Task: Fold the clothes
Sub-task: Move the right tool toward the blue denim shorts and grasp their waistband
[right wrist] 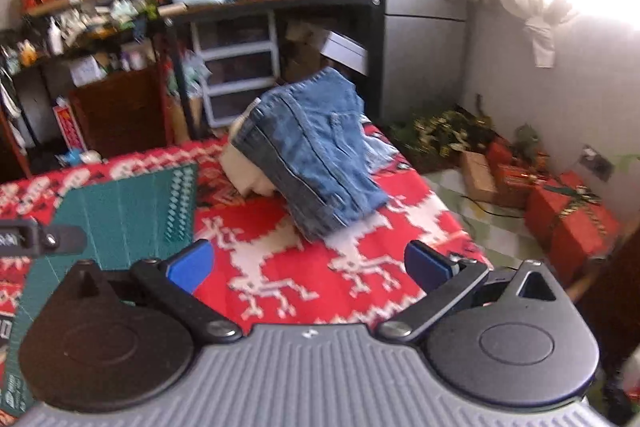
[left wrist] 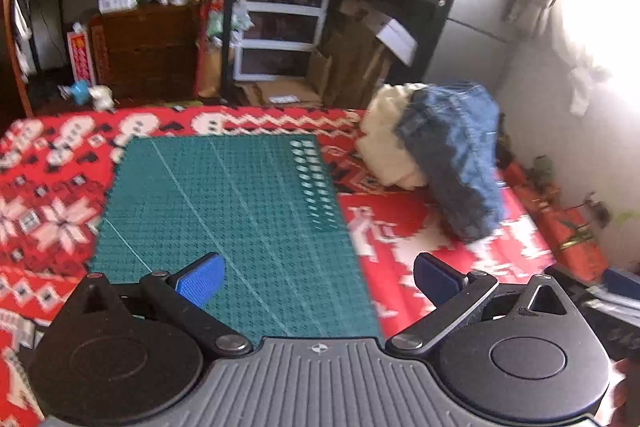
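Red reindeer blanket [right wrist: 320,267] below us, jaws on left gripper [left wrist: 318,277] and right gripper [right wrist: 308,263] spread and empty; denim garment [right wrist: 316,155], probably heavy and stiff, slumps over a cream garment [left wrist: 384,147] — we'd pinch its hem.

Both cameras sit behind their own jaws and look forward and a little down, from low above the red blanket [left wrist: 48,187]. The left view faces the green mat [left wrist: 224,203]; the right view faces more to the right. Both share the denim garment [right wrist: 316,151] and the shelves [right wrist: 240,63] behind.
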Demonstrator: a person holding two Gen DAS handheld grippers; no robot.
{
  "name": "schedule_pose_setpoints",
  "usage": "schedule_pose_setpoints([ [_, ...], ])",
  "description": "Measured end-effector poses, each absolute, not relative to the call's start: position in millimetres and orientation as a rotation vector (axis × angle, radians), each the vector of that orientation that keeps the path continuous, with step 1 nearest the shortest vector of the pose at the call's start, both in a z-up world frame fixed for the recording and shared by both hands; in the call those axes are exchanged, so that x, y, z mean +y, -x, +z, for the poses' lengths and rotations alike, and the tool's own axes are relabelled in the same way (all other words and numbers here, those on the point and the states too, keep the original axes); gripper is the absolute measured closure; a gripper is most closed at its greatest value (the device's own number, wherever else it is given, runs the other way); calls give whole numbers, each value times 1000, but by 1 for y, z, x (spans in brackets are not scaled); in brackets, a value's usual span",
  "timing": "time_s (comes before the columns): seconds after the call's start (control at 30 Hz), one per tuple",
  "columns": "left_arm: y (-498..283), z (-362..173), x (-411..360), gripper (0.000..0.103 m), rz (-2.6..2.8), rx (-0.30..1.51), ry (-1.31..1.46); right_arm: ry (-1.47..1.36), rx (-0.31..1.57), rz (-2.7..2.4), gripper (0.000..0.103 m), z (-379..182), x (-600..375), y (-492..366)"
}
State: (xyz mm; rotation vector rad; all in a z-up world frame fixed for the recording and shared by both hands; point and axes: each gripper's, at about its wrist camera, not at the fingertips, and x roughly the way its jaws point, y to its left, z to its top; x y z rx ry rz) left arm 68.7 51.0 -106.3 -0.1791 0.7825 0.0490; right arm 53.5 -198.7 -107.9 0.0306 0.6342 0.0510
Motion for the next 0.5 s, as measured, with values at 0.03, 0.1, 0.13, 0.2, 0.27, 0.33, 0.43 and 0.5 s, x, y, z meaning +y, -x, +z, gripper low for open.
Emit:
schedule_pose_setpoints([
  [0.03, -71, -108, 51, 1, 54, 780, 171, -6, 628, 54, 0, -111, -197, -58],
  [0.1, -76, -111, 52, 1, 63, 776, 156, 40, 618, 58, 0, -118, -194, -66],
  [0.13, -79, -112, 53, 1, 67, 774, 149, 59, 615, 59, 0, -121, -192, -70],
  [0.2, -84, -115, 53, 1, 76, 769, 133, 69, 628, 68, 0, -128, -191, -78],
  [0.27, -89, -117, 51, 1, 76, 771, 117, 76, 625, 86, 0, -132, -190, -82],
  [0.33, -95, -118, 49, 1, 75, 774, 101, 86, 616, 104, 0, -138, -189, -87],
  [0.43, -103, -121, 46, 1, 62, 792, 94, 117, 632, 83, 0, -148, -185, -98],
  [0.5, -109, -123, 44, 1, 49, 811, 92, 127, 633, 89, 0, -154, -185, -105],
])
